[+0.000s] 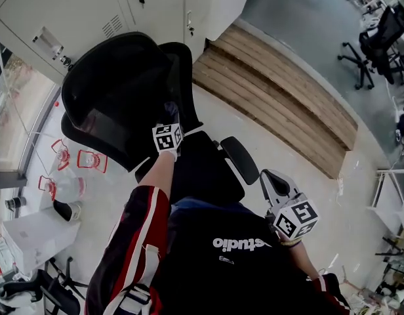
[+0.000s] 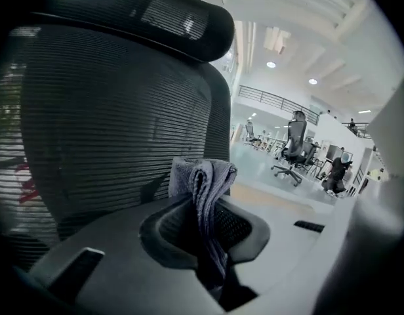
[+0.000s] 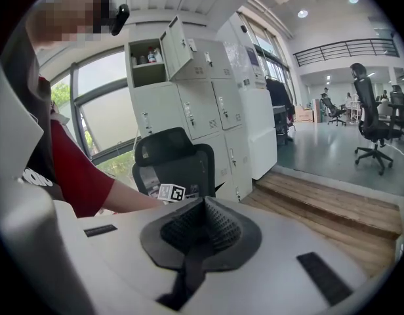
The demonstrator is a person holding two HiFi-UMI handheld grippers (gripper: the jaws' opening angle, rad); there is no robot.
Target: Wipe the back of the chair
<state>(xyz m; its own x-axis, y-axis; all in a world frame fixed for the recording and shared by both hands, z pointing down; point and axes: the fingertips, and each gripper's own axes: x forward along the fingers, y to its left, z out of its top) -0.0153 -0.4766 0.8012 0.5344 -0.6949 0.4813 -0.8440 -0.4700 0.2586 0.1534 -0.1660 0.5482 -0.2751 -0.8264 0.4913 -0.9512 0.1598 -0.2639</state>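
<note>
Left gripper (image 2: 203,205), arm outstretched, holds cloth (image 2: 201,174) at chair back (image 2: 110,130).

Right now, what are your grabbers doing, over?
Left gripper shut on grey cloth. Right gripper shut, empty. Cloth close to chair back, contact unclear. Nothing in the way.

Lockers (image 3: 195,110): white, one door stood open.
Platform (image 1: 281,87): wooden, stepped.
Floor (image 1: 300,12): grey.
Window (image 3: 97,120): showed daylight, greenery.
Ceiling lights (image 2: 271,64): were lit.
</note>
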